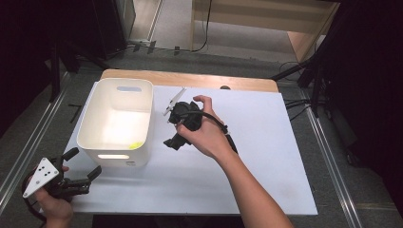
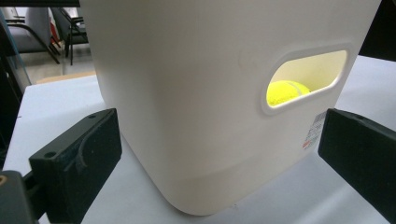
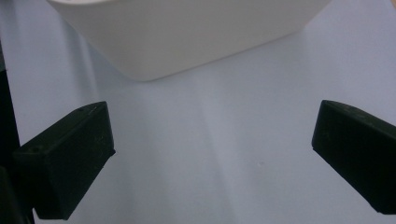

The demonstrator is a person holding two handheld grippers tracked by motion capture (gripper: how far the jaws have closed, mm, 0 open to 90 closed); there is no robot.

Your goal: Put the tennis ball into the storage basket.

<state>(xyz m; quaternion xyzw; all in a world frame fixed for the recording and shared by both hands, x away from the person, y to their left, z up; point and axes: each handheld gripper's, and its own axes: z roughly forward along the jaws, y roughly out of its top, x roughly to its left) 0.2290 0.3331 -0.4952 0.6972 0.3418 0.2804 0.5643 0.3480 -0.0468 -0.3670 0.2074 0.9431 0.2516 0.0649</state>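
A white plastic bin (image 1: 97, 121) stands on the left part of the white sheet (image 1: 266, 156). Inside it, near the front wall, lies a yellow-green tennis ball (image 1: 135, 145); the same ball (image 2: 285, 91) shows through the bin's (image 2: 187, 93) handle slot in the left gripper view. My left gripper (image 1: 84, 164) is held low at the bin's front left corner, open and empty, its jaws (image 2: 219, 158) facing the bin wall. My right gripper (image 1: 172, 141) is held just right of the bin, tilted down. It is open over the bare sheet (image 3: 212, 154), with the bin's base (image 3: 187, 32) ahead.
The sheet covers a wooden table (image 1: 190, 78) whose far edge shows behind the bin. Metal rails (image 1: 28, 142) run along both sides on the floor. Black stands and cables (image 1: 304, 76) sit at the far right. A wide bare stretch of sheet lies right of my right hand.
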